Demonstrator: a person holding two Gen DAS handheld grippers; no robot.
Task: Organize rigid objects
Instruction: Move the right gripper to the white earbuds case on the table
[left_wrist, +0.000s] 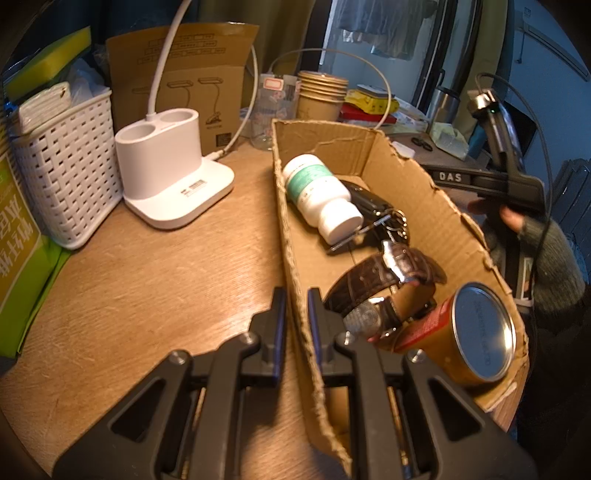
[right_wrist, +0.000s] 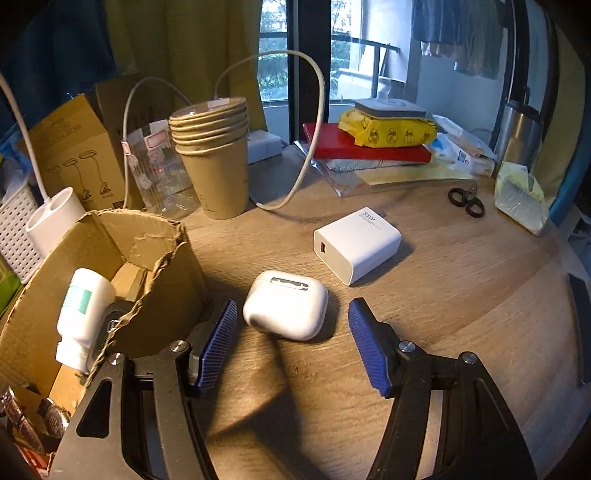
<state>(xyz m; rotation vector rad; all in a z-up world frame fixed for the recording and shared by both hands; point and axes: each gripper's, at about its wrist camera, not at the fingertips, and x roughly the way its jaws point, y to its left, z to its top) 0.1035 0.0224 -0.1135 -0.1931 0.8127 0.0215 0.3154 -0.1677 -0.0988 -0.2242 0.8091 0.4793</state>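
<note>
An open cardboard box (left_wrist: 413, 177) lies on the wooden table. Inside it are a white pill bottle (left_wrist: 321, 195), a black key fob (left_wrist: 369, 203), a brown leather watch (left_wrist: 384, 280) and a gold can (left_wrist: 476, 332). My left gripper (left_wrist: 296, 321) is shut on the box's left wall near its front end. Right of the box, a white earbud case (right_wrist: 286, 304) rests on the table, with a white charger block (right_wrist: 356, 245) behind it. My right gripper (right_wrist: 293, 347) is open, its blue pads (right_wrist: 218, 343) flanking the case's near side without touching it.
A white woven basket (left_wrist: 66, 173) and a white two-hole holder (left_wrist: 166, 166) stand left of the box. Stacked paper cups (right_wrist: 214, 162), a clear glass (right_wrist: 162, 173), a looping cable (right_wrist: 310, 147), a red book (right_wrist: 354, 146) and scissors (right_wrist: 465, 201) crowd the back.
</note>
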